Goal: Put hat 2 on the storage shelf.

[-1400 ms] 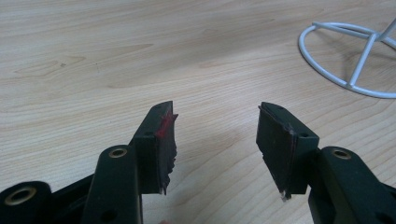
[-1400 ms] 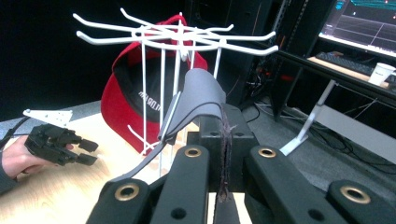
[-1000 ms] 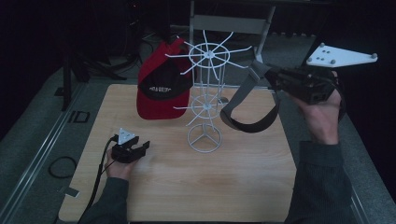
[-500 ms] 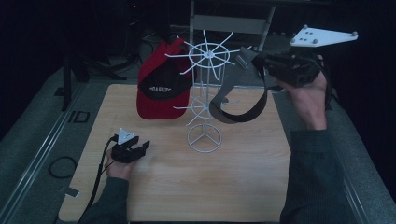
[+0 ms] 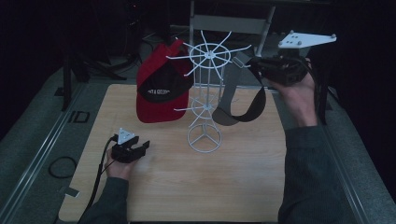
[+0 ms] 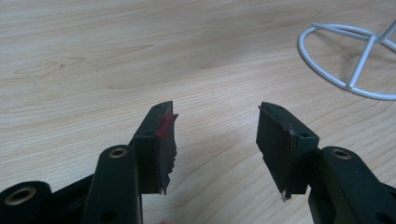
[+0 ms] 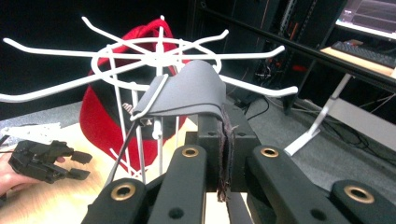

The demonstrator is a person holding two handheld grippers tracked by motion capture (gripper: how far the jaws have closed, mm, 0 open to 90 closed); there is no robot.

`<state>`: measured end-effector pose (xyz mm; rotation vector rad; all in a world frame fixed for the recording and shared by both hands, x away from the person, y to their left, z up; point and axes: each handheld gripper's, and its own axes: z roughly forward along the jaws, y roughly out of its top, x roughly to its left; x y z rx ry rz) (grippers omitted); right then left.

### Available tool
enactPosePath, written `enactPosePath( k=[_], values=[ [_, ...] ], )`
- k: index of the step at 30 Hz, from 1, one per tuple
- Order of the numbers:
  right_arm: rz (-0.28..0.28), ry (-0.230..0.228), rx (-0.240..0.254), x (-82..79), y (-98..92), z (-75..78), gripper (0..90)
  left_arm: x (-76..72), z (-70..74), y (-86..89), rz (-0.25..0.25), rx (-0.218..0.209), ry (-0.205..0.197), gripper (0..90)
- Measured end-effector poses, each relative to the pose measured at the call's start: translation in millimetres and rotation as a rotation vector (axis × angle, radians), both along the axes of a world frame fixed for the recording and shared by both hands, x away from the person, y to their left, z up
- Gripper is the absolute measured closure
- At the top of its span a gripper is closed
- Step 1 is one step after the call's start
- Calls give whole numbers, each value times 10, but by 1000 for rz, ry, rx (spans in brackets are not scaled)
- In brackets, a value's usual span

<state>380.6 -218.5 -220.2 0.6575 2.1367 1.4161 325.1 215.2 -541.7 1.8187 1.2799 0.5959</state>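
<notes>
Room: dark studio, cables and metal frames behind a pale wooden table (image 5: 243,186).
Rack: white wire stand (image 5: 205,100) stands mid-table; a red cap (image 5: 161,93) hangs on its far-left prongs.
Strap: grey band (image 5: 236,105) droops in a loop at the rack's right side, its upper end draped at a top prong (image 7: 254,88), long axis running down from your grip.
Right gripper (image 7: 224,140): you hold it high and level, nearest the rack, jaws clamped together on the band's end.
Left gripper (image 5: 133,150): you rest it low on the table, well apart from the band, jaws apart and empty.
</notes>
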Motion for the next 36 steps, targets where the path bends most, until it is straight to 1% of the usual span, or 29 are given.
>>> enactPosePath(
  k=[2,8,13,16,18,19,22,26,30,34,36],
  values=[
    [-2,7,6,13,-17,-24,872,2,-2,-1,-2,3,2,474],
    [-3,17,-12,20,-21,-91,864,1,2,4,-1,2,1,474],
    [-6,24,-15,32,-31,-152,846,-10,1,8,-2,6,1,474],
    [-7,24,-10,26,-44,-174,822,-13,6,15,0,3,0,473],
    [-8,24,-8,22,-52,-181,785,-13,5,11,-1,3,-1,473],
    [-8,24,-8,22,-52,-181,785,-13,5,11,-1,3,-1,474],
    [-33,17,-9,10,-100,-204,669,-10,3,9,-1,2,-1,473],
    [-55,19,7,3,-170,-232,568,-9,3,8,-2,5,0,473],
    [-71,18,13,-12,-225,-258,441,-9,3,8,-1,5,0,472],
    [-78,32,22,-43,-271,-290,335,-9,3,8,-2,5,0,471],
    [-83,34,23,-57,-289,-316,300,-9,2,8,-2,5,0,471]
  ],
)
